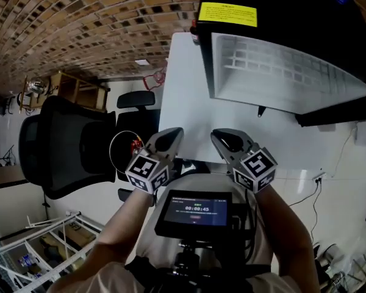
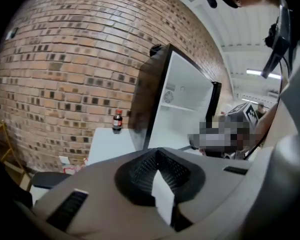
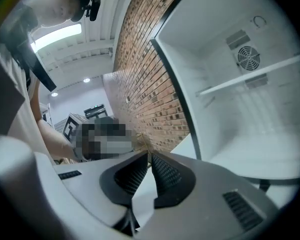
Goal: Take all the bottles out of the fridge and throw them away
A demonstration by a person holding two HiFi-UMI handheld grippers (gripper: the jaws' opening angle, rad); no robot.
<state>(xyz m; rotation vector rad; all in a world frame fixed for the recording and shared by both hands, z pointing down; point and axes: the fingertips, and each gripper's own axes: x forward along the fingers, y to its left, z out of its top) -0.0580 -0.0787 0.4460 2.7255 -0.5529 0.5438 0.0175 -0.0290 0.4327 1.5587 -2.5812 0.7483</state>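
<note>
The ribbed pads (image 2: 140, 173) of the left gripper (image 2: 157, 156) are pressed together with nothing between them. The right gripper (image 3: 149, 159) is likewise closed on nothing. I hold both side by side, close to the body, over the near edge of the desk (image 1: 189, 102), touching nothing. The fridge (image 1: 280, 17) stands on the far right part of the desk with its door open. The white interior that shows, a shelf and a fan at the back, holds no bottle. One bottle (image 2: 118, 120), dark with a red cap, stands upright at the far edge of the desk, just beside the fridge and against the brick wall (image 1: 79, 23). I judge this a pause between picks, with that bottle not yet discarded. The next move calls for spreading one pair of jaws, reaching across the desk past the fridge door, and closing on the bottle's body. Left of the desk stand a black office chair (image 1: 61, 145) and a round dark container (image 1: 125, 152), possibly the bin.
</note>
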